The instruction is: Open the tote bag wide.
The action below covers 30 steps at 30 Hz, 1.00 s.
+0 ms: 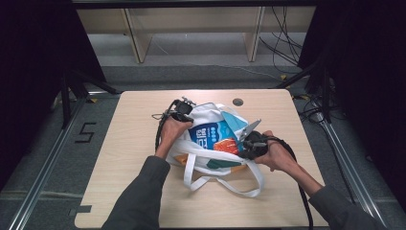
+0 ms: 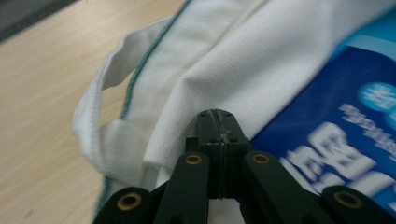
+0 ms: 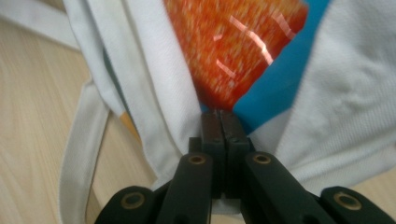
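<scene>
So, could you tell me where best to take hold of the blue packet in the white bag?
Probably by the blue packet's upper edge, coming from above through the white bag's open mouth: that end sticks out uncovered, while its lower part sits under the cloth both shut grippers seem to pinch.

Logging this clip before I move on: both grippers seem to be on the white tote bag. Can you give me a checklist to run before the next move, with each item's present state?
1. Left gripper shut at the white tote bag rim: ok, jaws closed, fabric beside them; a firm pinch cannot be confirmed.
2. Right gripper shut at the opposite rim: ok, jaws closed among white fabric.
3. Bag mouth held apart: ok, the blue packet and orange-red packet show inside.
4. Packets fully inside: not ok, the blue packet sticks up past the rim.
5. Bag straps free of the grippers: ok, they lie loose on the wooden table.
6. Bag's grip strength for lifting: cannot tell.
</scene>
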Each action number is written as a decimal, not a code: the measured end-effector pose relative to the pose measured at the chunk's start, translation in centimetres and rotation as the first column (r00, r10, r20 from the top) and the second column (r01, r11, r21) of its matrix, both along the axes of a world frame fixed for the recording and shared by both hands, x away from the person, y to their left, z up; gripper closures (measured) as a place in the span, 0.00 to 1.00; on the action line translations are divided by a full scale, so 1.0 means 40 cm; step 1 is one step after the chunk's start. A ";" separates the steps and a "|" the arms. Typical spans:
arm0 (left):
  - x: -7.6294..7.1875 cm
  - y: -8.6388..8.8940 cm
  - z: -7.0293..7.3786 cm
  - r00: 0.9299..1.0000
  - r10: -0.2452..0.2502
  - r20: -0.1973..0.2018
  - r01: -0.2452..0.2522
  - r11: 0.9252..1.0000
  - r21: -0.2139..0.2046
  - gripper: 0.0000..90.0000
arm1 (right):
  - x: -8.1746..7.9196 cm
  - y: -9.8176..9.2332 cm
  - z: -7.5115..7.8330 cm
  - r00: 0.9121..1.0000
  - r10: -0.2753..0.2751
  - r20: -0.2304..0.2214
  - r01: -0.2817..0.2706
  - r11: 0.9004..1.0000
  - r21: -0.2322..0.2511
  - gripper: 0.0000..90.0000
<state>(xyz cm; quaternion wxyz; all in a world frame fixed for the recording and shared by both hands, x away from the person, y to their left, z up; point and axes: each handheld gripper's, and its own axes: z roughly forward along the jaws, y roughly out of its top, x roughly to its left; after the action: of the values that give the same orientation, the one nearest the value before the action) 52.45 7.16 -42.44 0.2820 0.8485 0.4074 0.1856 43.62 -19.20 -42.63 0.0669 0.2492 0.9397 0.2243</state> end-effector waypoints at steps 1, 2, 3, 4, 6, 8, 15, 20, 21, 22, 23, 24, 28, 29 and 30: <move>-0.015 0.001 0.014 1.000 -0.024 0.009 0.024 0.999 -0.023 0.99 | 0.012 -0.001 0.023 0.999 0.002 0.033 -0.003 0.999 0.033 1.00; -0.028 0.006 0.028 0.999 -0.042 0.009 0.043 0.998 -0.047 0.99 | 0.027 -0.002 0.047 0.997 -0.008 0.072 0.001 0.996 0.093 1.00; -0.036 0.012 0.038 0.998 -0.056 0.006 0.056 0.996 -0.069 0.99 | 0.044 0.001 0.071 0.993 -0.036 0.114 0.019 0.989 0.149 1.00; -0.044 0.017 0.045 0.998 -0.061 0.007 0.062 0.995 -0.075 0.99 | 0.065 0.006 0.092 0.989 -0.060 0.137 0.036 0.985 0.166 1.00; -0.054 0.028 0.044 0.997 -0.080 -0.014 0.078 0.993 -0.094 0.98 | 0.125 0.025 0.101 0.976 -0.099 0.195 0.071 0.987 0.147 1.00; -0.067 0.041 0.030 0.995 -0.091 -0.030 0.089 0.993 -0.081 0.98 | 0.191 0.045 0.079 0.971 -0.135 0.198 0.109 0.984 0.141 1.00; -0.176 0.133 -0.039 0.981 -0.177 -0.082 0.172 0.983 -0.067 0.99 | 0.348 0.023 -0.069 0.946 -0.320 0.050 0.318 0.947 0.035 1.00; -0.199 0.138 -0.040 0.973 -0.210 -0.099 0.205 0.977 -0.060 0.99 | 0.358 0.000 -0.098 0.939 -0.345 -0.008 0.345 0.937 0.062 1.00; -0.198 0.130 -0.034 0.971 -0.219 -0.091 0.217 0.976 -0.031 0.99 | 0.350 0.000 -0.070 0.933 -0.359 0.009 0.358 0.932 0.058 1.00; -0.194 0.127 -0.024 0.971 -0.225 -0.079 0.225 0.974 -0.018 0.99 | 0.340 -0.003 -0.039 0.935 -0.352 0.040 0.347 0.932 0.103 1.00; -0.188 0.122 -0.014 0.976 -0.211 -0.062 0.208 0.977 -0.054 0.99 | 0.324 -0.006 -0.002 0.933 -0.356 0.054 0.347 0.930 0.124 1.00; -0.176 0.117 0.000 0.977 -0.207 -0.053 0.202 0.976 -0.083 0.99 | 0.310 -0.010 0.029 0.939 -0.331 0.094 0.313 0.936 0.161 1.00; -0.101 0.054 0.049 0.984 -0.179 -0.016 0.176 0.978 -0.109 0.99 | 0.220 0.041 0.092 0.984 -0.172 0.055 0.156 0.964 0.215 1.00; -0.080 0.034 0.052 0.986 -0.162 -0.025 0.159 0.982 -0.105 0.99 | 0.206 0.051 0.093 0.991 -0.126 0.047 0.115 0.975 0.190 1.00; -0.061 0.018 0.051 0.988 -0.152 -0.035 0.148 0.984 -0.103 0.98 | 0.191 0.060 0.087 0.997 -0.056 0.059 0.045 0.984 0.172 1.00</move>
<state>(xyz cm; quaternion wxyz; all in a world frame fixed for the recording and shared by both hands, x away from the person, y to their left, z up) 50.00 7.87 -40.39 0.3286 0.8653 0.3572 0.1250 51.25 -16.80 -39.17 0.0809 0.2706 0.9078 0.3102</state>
